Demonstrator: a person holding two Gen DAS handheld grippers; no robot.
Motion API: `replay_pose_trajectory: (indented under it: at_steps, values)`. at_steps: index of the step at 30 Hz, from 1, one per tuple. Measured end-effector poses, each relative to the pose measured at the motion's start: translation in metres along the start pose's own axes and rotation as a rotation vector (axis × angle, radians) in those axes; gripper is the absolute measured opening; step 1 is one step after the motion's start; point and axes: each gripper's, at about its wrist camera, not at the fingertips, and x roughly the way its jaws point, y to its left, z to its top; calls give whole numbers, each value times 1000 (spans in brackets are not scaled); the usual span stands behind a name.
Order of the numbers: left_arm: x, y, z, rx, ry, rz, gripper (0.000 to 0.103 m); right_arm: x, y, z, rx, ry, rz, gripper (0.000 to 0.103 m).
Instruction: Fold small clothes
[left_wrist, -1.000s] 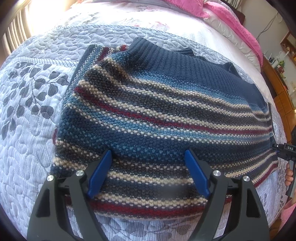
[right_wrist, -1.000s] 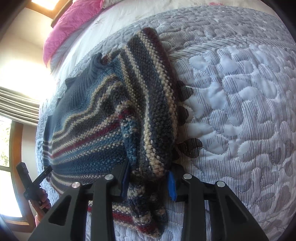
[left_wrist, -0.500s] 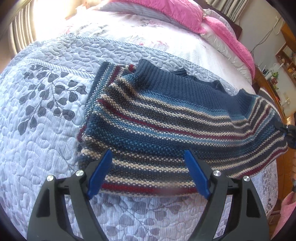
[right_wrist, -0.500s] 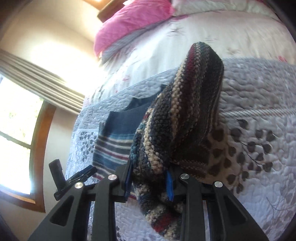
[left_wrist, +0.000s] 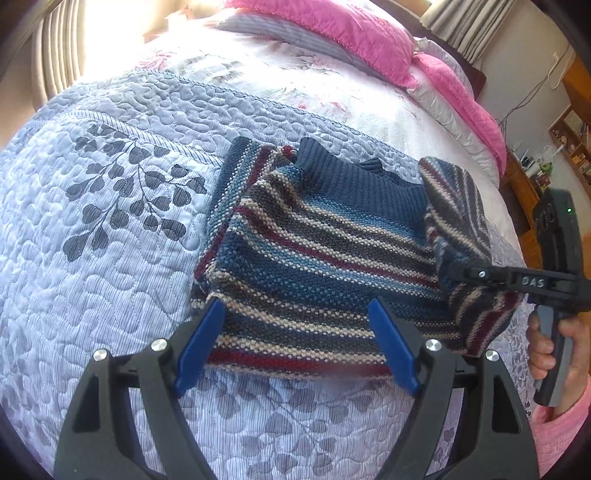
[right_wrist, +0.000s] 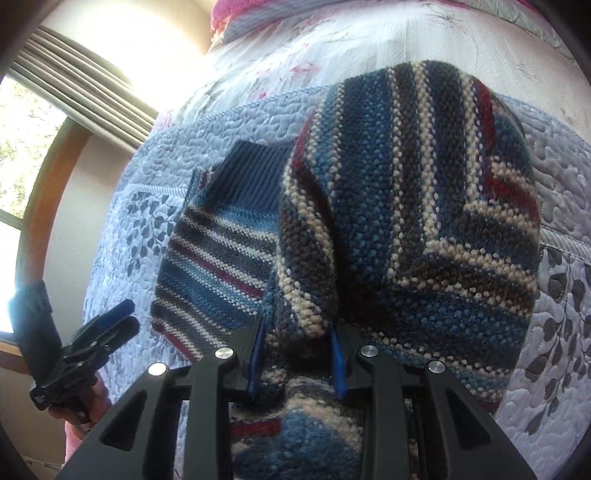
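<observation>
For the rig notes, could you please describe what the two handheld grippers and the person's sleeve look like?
Both grippers are black plastic frames with silver screw heads and blue jaws. The left gripper shows two angular arms with triangular cut-outs. The right gripper has the same build; seen from the left wrist camera, its body bears white lettering and a small green light, above a grey handle. The sleeve is pink.

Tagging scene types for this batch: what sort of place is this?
Most likely a home bedroom. The striped knit sweater lies on a bed with a quilted leaf-print bedspread and pink pillows at its head. A wood-framed window with curtains stands beside it, and wooden shelving lines the far wall.
</observation>
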Motion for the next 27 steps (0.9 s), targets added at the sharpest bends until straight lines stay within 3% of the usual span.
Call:
replay_pose_trajectory:
  at_steps: [3,6,13,21,27]
  values:
    - [-1,-2,0,4,-4,0,80,10,0,-9,-17,7,-12,38]
    - [-1,-5,1,1,2,-12,80,6,6,-13,-32,7,38,48]
    - [5,-23,6,-39,37,-107,78,-49,7,-28,6,-24,202,49]
    - [41,-77,19,-52,146,-231,78,-99,-61,-70,38,-83,-35,49]
    - [82,-99,27,-110,230,-259,78,-92,-122,-105,142,-63,-27,48]
